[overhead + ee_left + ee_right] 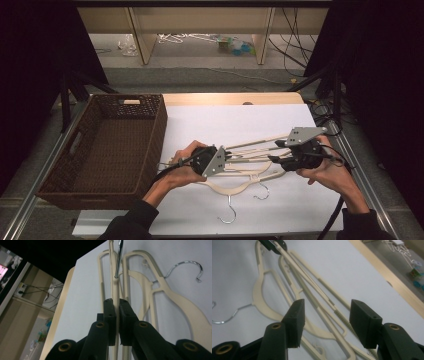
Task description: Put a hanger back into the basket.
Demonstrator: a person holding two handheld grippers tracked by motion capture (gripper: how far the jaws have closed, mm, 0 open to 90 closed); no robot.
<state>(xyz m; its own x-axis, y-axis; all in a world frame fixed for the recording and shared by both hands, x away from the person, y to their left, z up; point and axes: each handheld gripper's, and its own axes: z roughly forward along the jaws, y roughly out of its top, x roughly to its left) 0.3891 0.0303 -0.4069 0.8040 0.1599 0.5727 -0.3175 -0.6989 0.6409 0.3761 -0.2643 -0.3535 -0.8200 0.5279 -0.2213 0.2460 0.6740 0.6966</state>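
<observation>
Hanger (115, 287) edge-on in left claw (117, 312), hook cropped

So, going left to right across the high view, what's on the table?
Wicker basket → left gripper, clamped on a cream hanger → the hangers lying on the white sheet → right gripper, jaws apart.

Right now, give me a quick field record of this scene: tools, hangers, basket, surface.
left tool: shut on one cream hanger, pads clamped on its thin bar
right tool: open, pads apart, a hanger bar between them without contact
hanger pile: several cream hangers with metal hooks, overlapping on the sheet
wicker basket: dark brown, left of the hangers, nothing visible inside
surface: white sheet on a wooden table
</observation>
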